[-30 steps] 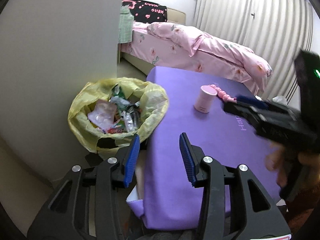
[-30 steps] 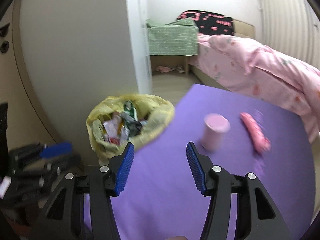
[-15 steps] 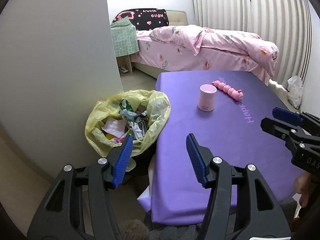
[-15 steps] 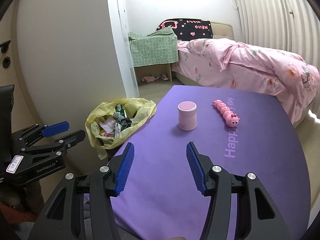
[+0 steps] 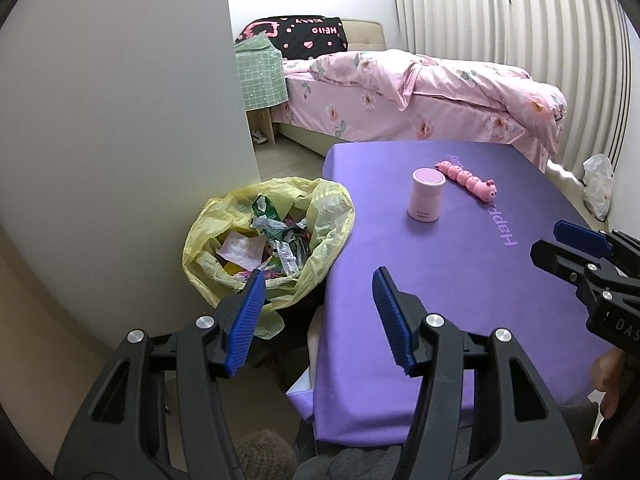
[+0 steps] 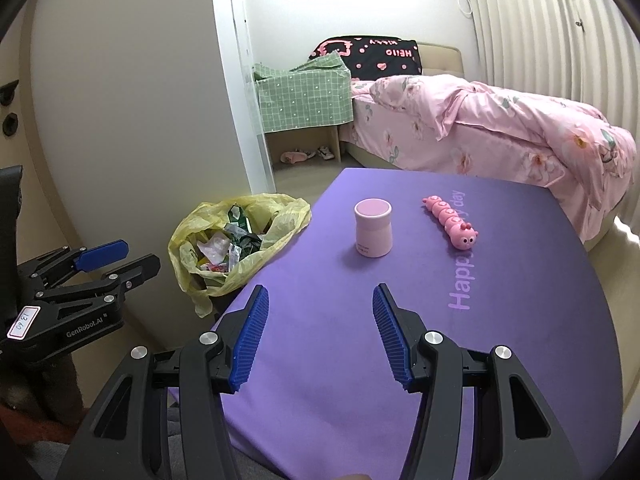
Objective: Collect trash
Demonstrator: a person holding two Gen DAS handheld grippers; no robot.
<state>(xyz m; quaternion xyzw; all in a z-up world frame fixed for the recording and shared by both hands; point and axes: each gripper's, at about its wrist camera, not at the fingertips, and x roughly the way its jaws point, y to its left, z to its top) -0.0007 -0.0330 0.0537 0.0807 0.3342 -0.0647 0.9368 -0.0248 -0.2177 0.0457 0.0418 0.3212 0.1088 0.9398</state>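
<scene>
Left wrist view, yellow trash bag [image 5: 328, 216] brimming with wrappers, hand-held gripper [image 5: 318, 316] spread, empty.

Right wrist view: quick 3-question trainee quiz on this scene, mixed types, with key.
1. True or false: the right gripper holds the pink cup.
2. What lines the bin? A) black bag B) yellow bag C) no bag
3. Which pink thing lies on the purple table, right of the cup?

Key: 1 false, jaws open and empty; 2 B; 3 the caterpillar toy.
</scene>
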